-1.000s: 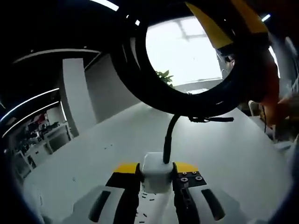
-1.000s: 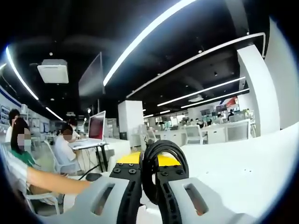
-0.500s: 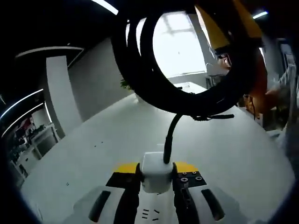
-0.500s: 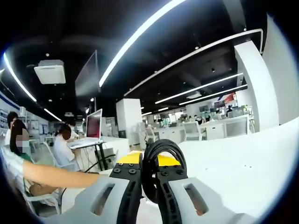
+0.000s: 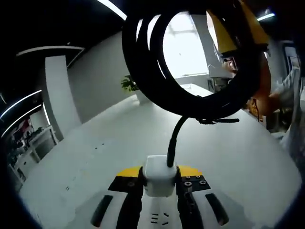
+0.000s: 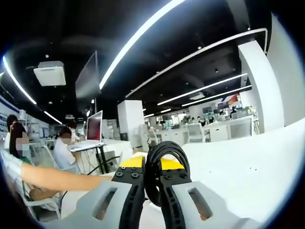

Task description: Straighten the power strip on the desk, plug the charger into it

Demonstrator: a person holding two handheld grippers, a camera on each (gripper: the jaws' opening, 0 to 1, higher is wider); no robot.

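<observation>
Jaws of my left gripper (image 5: 159,177) pinch the white charger (image 5: 159,175); below them lies the power strip (image 5: 159,218). Its black cable (image 5: 190,98) coils ahead, where my right gripper (image 6: 152,175) clamps the bundled loops over the white desk (image 5: 228,152).

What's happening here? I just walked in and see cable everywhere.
A person is working with two handheld tools. The left tool is shut on a white charger above the power strip on the white desk. The right tool grips the charger's coiled black cable, holding it up. The charger isn't plugged in yet.
</observation>
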